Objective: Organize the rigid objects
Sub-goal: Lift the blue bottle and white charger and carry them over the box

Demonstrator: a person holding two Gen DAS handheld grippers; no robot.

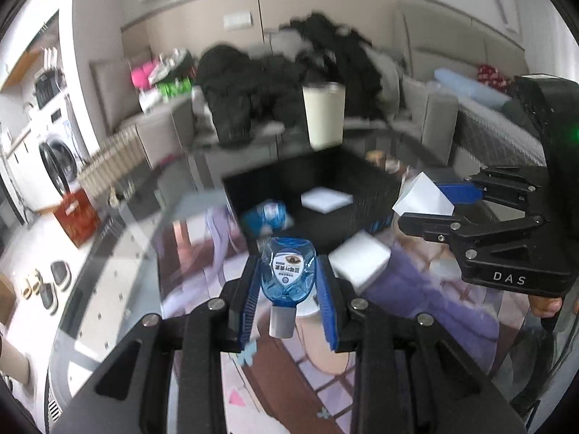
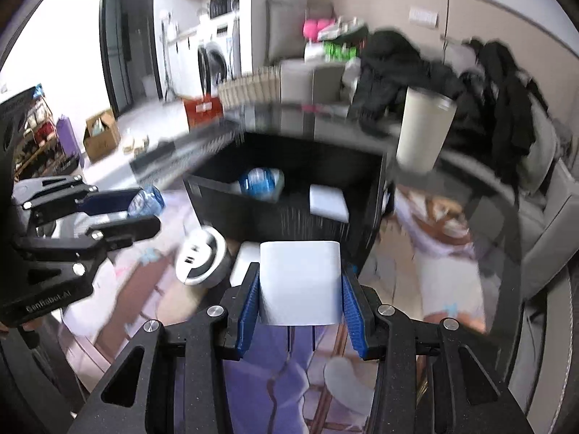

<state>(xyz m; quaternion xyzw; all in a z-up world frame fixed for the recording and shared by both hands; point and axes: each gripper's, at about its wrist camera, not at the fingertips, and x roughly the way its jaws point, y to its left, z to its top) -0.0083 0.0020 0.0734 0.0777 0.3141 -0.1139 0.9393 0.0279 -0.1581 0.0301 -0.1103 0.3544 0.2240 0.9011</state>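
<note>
Blue faceted bottle clamped in left gripper; smooth white rounded charger block pinched in right gripper, both near open-topped black bin.

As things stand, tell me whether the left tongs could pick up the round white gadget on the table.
Probably not yet: the left tongs are shut on a small blue bottle, so nothing else fits between them. The round white gadget itself lies uncovered beside the black bin.

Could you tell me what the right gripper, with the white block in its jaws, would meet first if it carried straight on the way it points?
Probably the near wall of the black bin, directly ahead of the right gripper and its white block. Depth is unclear in the fisheye view, so it might just clear the rim.
</note>
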